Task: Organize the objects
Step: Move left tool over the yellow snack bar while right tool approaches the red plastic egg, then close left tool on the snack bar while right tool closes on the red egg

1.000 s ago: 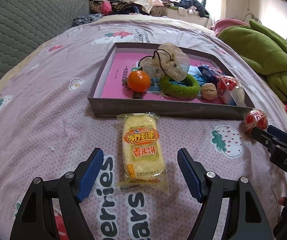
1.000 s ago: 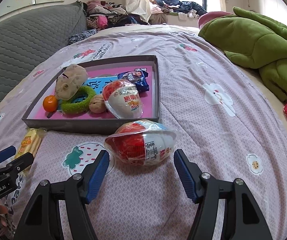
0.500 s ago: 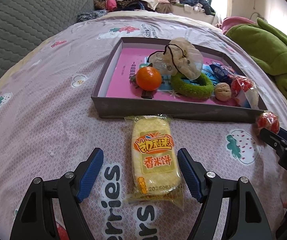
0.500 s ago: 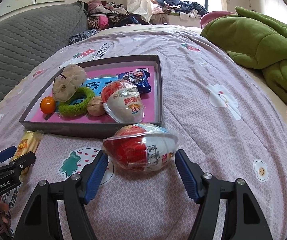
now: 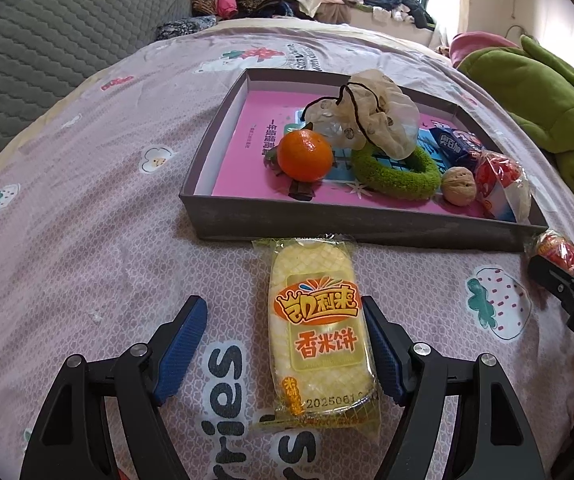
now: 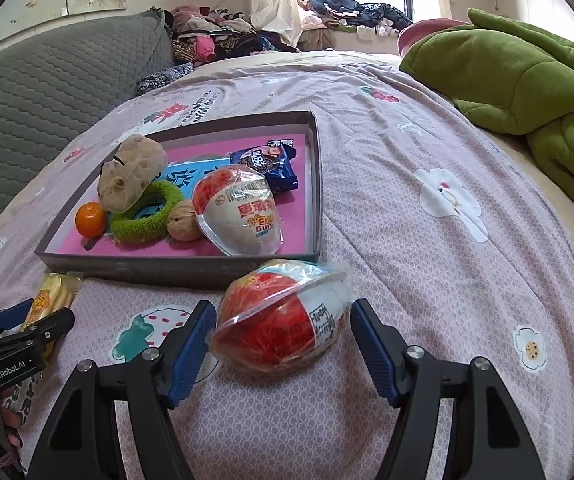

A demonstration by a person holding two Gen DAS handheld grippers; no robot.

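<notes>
Left claw [image 5: 283, 344] released, rice cracker pack [image 5: 319, 336] between its fingers, just at 6 o'clock of the grey tray [image 5: 327, 228]. Right claw [image 6: 283, 344] released around the red-white egg toy [image 6: 283, 316] (label illegible), at the tray's 5 o'clock on the bed; second egg [image 5: 503, 184] partly hidden by the tray wall

Both the left gripper [image 5: 285, 350] and the right gripper [image 6: 283, 346] tilt downward, jaws spread wide.
</notes>
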